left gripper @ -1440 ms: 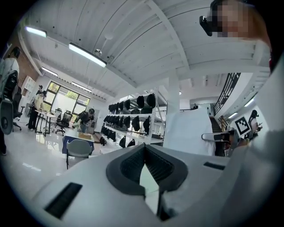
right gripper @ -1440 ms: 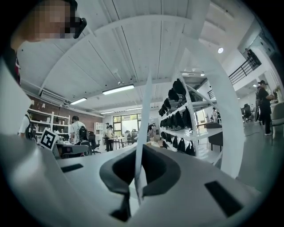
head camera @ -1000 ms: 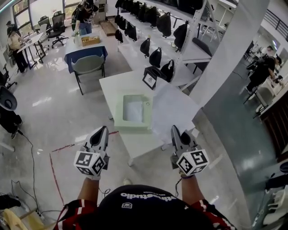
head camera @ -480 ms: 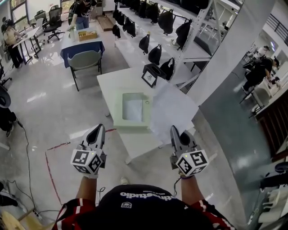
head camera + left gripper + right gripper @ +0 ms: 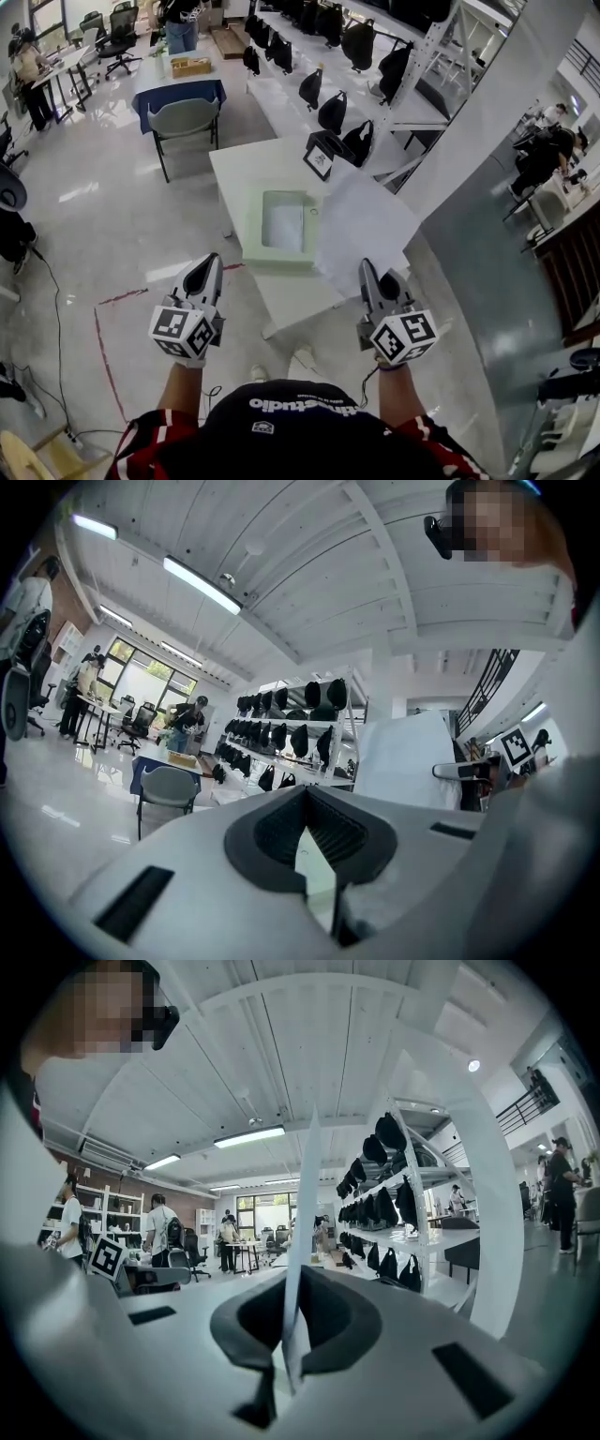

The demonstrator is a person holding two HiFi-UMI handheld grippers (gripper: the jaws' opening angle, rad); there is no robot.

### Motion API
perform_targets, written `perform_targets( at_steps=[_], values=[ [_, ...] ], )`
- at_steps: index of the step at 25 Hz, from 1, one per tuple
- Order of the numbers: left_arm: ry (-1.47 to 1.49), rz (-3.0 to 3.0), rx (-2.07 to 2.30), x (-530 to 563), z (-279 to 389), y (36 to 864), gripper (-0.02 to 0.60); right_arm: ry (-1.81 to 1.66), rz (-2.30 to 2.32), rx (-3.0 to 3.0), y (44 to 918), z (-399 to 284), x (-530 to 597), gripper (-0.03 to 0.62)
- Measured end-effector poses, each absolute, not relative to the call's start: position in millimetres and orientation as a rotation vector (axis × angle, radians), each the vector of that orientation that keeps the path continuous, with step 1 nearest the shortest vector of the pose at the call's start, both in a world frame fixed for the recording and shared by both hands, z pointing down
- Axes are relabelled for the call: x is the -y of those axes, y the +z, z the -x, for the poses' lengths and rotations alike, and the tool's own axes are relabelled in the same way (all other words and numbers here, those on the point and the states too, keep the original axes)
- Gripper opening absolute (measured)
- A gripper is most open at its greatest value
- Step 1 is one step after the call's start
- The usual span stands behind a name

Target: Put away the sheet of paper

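Note:
The sheet of paper is white and hangs over the right part of the white table, beside a pale green tray. My right gripper is shut on the sheet's near edge. In the right gripper view the sheet stands edge-on, rising out of the shut right gripper. My left gripper hovers in front of the table's near left corner, shut and with nothing in it. In the left gripper view the left gripper shows closed jaws, with the sheet off to the right.
A framed marker sign stands behind the tray. Shelves with black bags run along the back right. A grey pillar rises at the right. A chair and a blue-covered table stand farther back, with people at desks.
The table and tray sit slightly further right and nearer in the head view. Both grippers keep nearly the same places, the right one still closed on the sheet.

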State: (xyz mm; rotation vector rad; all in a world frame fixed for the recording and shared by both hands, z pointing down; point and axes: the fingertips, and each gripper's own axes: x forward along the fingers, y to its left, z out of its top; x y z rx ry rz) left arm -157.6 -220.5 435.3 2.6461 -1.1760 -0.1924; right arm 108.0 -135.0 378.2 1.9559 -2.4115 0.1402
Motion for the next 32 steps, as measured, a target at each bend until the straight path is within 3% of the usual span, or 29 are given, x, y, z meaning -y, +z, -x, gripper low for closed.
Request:
perform_targets(
  at_steps=[32],
  values=[
    [-0.098, -2.643, 1.316, 266, 95, 427, 0.005, 0.443, -1.799, 2.585, 423, -176, 241, 0.003]
  ],
)
